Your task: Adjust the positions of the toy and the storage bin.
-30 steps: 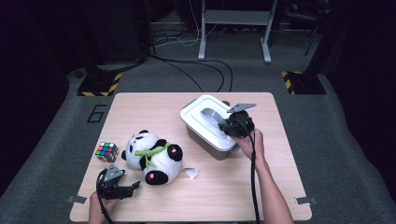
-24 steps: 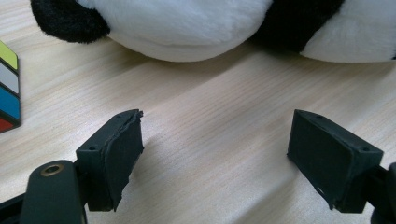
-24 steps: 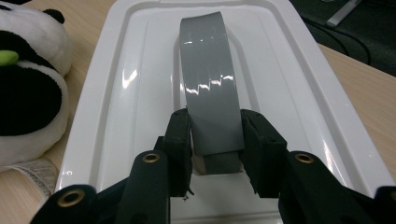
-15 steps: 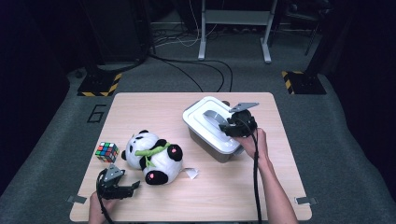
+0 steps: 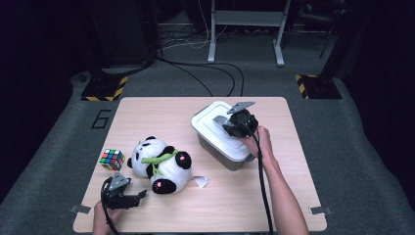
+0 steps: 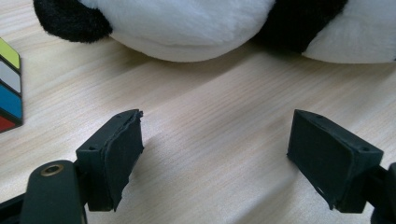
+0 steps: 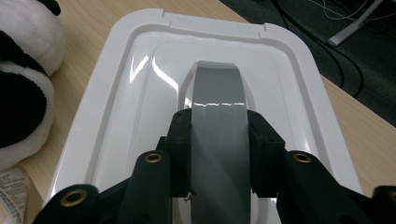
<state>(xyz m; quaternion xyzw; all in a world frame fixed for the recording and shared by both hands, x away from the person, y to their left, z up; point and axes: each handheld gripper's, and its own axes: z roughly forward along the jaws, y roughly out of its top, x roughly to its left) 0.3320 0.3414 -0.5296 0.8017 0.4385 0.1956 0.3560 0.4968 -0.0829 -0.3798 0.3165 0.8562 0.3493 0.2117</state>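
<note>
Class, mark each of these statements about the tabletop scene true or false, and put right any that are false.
1. The right gripper is clamped on the grey handle of the white lid. True.
2. The left gripper holds the panda toy. False: its jaws stand open over bare table, with the panda beyond them.
3. The puzzle cube lies beside the panda, on the side away from the box. True.
4. The lid lies flat on the table next to the box. False: it sits on top of the box.
5. The panda wears a green scarf. True.
</note>
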